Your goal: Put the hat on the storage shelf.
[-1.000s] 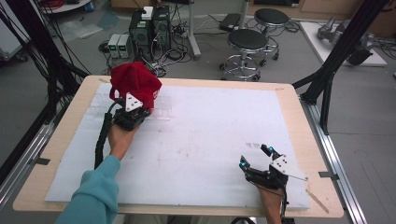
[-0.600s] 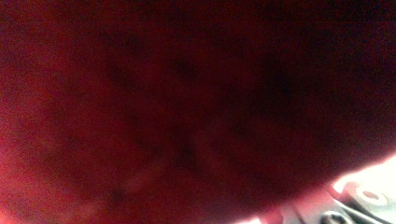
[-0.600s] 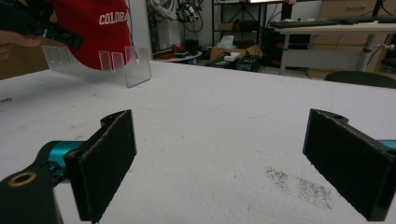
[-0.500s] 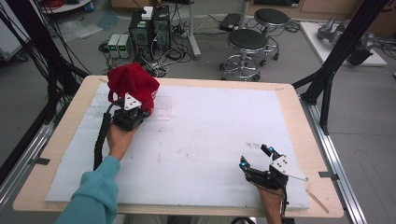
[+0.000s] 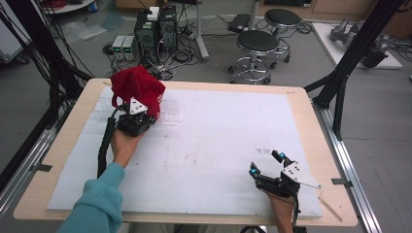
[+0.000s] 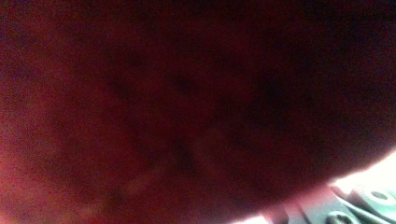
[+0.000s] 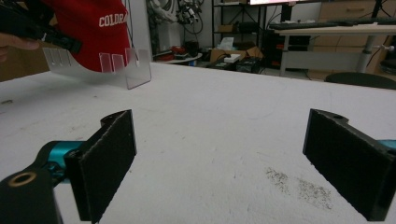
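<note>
Red cap (image 5: 137, 90) at table's 10 o'clock, left gripper (image 5: 136, 121) just loosening on it; right gripper (image 5: 272, 167) idling agape; next, withdraw.

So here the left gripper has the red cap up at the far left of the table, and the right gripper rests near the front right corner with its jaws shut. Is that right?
Not quite. The right gripper has its jaws wide open with nothing between them, as the right gripper view shows. The rest stands: the left gripper is at the red cap at the far left of the table.
</note>
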A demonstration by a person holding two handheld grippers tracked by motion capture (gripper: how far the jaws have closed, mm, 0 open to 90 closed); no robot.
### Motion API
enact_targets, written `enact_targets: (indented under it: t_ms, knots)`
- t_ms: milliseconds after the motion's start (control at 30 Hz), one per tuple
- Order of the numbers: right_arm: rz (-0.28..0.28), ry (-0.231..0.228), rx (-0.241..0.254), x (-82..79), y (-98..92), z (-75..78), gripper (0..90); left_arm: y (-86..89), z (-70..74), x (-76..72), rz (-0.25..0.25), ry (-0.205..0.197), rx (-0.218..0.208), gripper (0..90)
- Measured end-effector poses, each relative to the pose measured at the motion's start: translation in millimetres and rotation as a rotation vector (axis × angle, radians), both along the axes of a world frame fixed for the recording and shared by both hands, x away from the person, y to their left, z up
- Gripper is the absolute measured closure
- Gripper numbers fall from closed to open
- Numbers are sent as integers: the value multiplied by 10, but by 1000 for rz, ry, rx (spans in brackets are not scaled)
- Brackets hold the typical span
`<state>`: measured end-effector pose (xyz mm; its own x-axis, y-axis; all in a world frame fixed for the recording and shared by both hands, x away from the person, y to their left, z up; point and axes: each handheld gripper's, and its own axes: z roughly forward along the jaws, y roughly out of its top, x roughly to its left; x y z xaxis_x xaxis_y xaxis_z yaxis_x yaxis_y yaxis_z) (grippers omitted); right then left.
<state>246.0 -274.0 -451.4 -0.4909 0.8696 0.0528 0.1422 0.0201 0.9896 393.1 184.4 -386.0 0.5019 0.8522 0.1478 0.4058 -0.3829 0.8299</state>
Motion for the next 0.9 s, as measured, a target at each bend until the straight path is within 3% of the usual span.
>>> enact_targets:
  t_ms: [700, 900]
  knots:
    - [-2, -1, -1, -7, 4, -1, 84, -9, 20, -33, 7, 32, 3, 667]
    - [0, -3, 0, -7, 2, -1, 84, -19, 31, -46, 18, 30, 3, 586]
